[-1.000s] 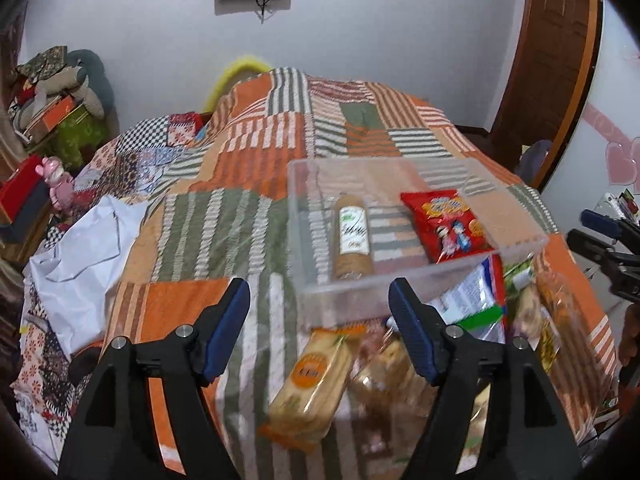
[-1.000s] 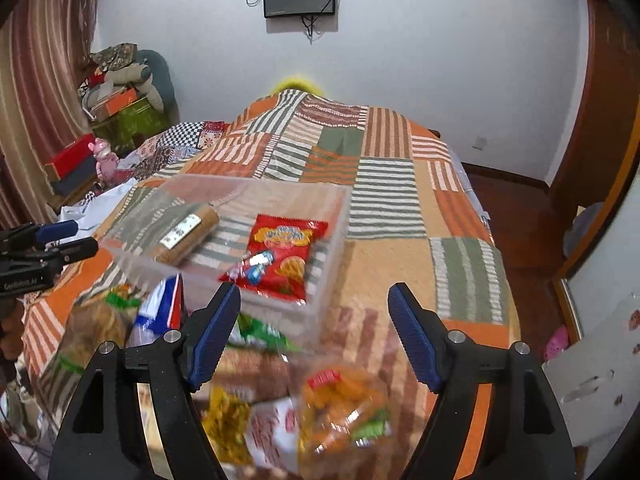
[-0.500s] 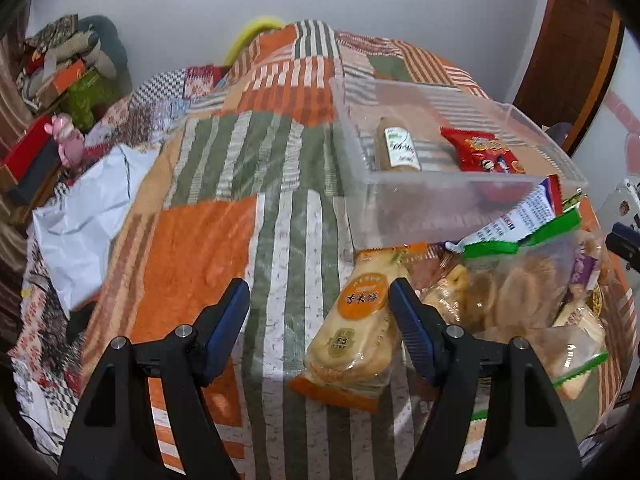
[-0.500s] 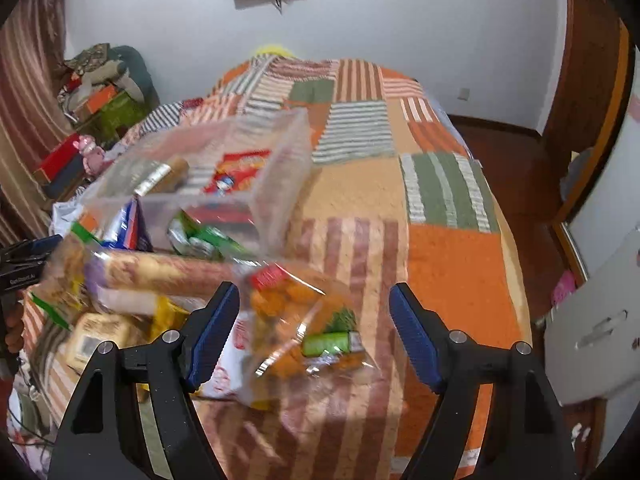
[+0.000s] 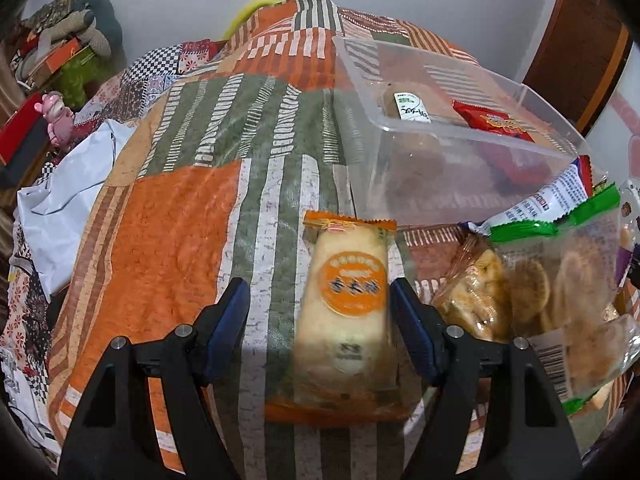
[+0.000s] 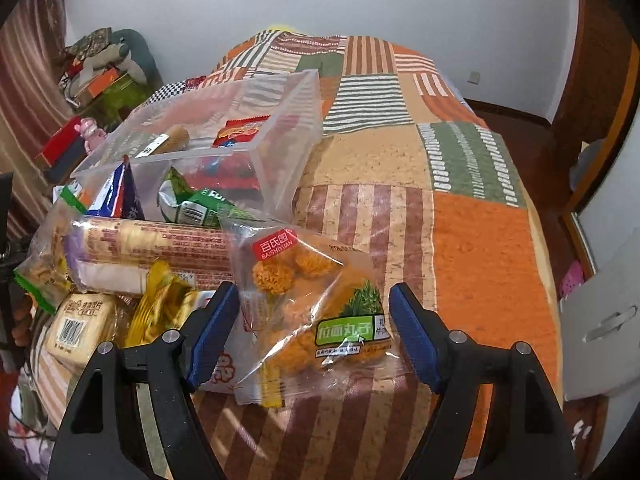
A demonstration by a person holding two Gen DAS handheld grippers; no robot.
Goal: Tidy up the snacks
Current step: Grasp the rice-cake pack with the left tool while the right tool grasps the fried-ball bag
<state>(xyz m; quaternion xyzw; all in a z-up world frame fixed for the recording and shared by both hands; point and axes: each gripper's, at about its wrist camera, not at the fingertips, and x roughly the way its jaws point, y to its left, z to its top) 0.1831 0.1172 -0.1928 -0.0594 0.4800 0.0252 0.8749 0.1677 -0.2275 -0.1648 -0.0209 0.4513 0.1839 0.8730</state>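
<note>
Both tools have come down toward the bed since the earlier frames: the snacks, small and low in each view a second ago, now fill the near half, and the wall screen has slid almost out of the top edge.

Seen from the left wrist, the left tool (image 5: 320, 320) stands about half open over the patchwork bedspread (image 5: 168, 232), its blue pads on either side of an orange-labelled cracker pack (image 5: 344, 312). The right pad is just beside the pack's edge; the left pad is apart from it, over bare cloth. Whether the right pad touches the wrapper cannot be told. Nothing is gripped.

Seen from the right wrist, the right tool (image 6: 314, 324) is likewise about half open, straddling a clear bag of orange noodle balls (image 6: 320, 308) with a red label at the far end and a green one at the near end. Both pads stand clear of the bag.

Only the left view shows the white cloth (image 5: 68, 200) at the left side of the bed. Only the right view shows the long biscuit roll (image 6: 156, 244), the yellow wrapper (image 6: 160, 308) and the bare orange patch on the right.

Both views show the clear plastic bin (image 5: 460, 128) farther back on the bed, holding a brown bottle (image 5: 404, 104) and a red snack bag (image 5: 496, 120); the loose snacks lie heaped against its near wall.
</note>
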